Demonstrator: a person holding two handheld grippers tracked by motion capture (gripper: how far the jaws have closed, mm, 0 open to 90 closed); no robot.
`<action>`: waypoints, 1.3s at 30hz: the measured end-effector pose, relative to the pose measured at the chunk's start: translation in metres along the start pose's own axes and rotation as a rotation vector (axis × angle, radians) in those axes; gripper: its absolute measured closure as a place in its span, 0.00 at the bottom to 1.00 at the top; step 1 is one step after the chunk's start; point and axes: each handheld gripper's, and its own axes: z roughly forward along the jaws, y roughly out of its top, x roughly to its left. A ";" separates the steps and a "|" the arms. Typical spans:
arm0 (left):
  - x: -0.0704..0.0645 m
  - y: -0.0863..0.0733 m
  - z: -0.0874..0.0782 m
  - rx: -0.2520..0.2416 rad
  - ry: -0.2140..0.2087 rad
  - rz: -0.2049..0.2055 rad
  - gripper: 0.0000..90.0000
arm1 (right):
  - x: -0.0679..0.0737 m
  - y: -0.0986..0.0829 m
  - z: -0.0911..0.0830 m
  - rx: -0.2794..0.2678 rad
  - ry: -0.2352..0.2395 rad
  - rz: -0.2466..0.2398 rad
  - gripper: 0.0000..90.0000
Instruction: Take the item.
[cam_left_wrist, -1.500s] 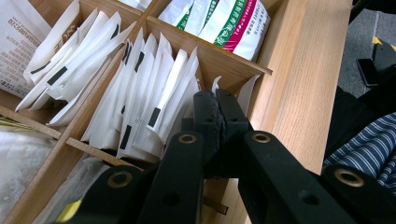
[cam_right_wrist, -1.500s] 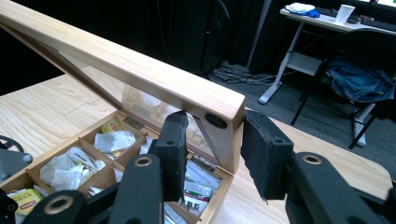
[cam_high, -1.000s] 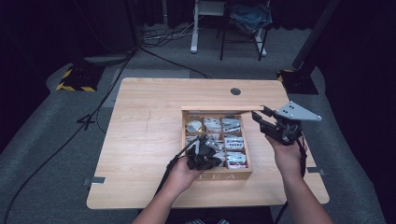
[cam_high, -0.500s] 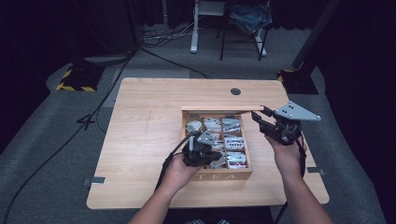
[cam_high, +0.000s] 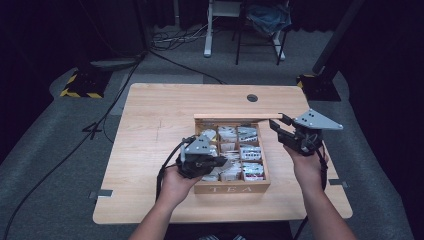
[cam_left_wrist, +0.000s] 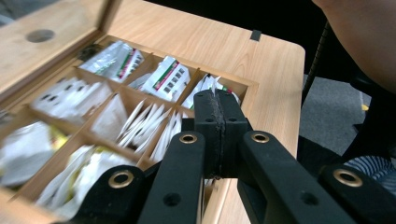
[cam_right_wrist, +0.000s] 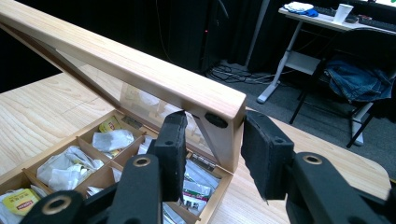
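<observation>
A wooden tea box (cam_high: 232, 189) marked TEA stands in the middle of the table, its glass-paned lid (cam_high: 235, 116) raised upright at the back. Paper tea bags (cam_left_wrist: 163, 77) fill its compartments. My left gripper (cam_high: 212, 161) hovers over the front left compartments. In the left gripper view its jaws (cam_left_wrist: 218, 98) are pressed shut, with a thin pale tea bag edge in the seam. My right gripper (cam_high: 279, 125) is at the lid's right end. It is open, one jaw on each side of the lid's corner (cam_right_wrist: 224, 116).
The light wood table (cam_high: 150, 130) has a round cable hole (cam_high: 252, 98) behind the box. A black cable (cam_high: 165, 172) trails from the left gripper. Beyond the table stand a white desk frame (cam_high: 207, 30) and a chair (cam_high: 260, 25) on grey carpet.
My left gripper has risen a little out of the box and drifted left and back. The right gripper and the lid have stayed put.
</observation>
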 end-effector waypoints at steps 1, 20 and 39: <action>0.000 -0.001 -0.005 -0.003 0.002 -0.001 0.99 | 0.000 0.000 0.000 0.000 0.000 0.000 0.67; 0.009 -0.022 -0.075 -0.069 0.163 -0.042 0.99 | 0.001 -0.001 -0.001 0.005 0.000 -0.006 0.67; 0.042 -0.051 -0.108 -0.028 0.393 -0.197 0.99 | 0.001 -0.002 -0.002 0.004 0.002 -0.006 0.67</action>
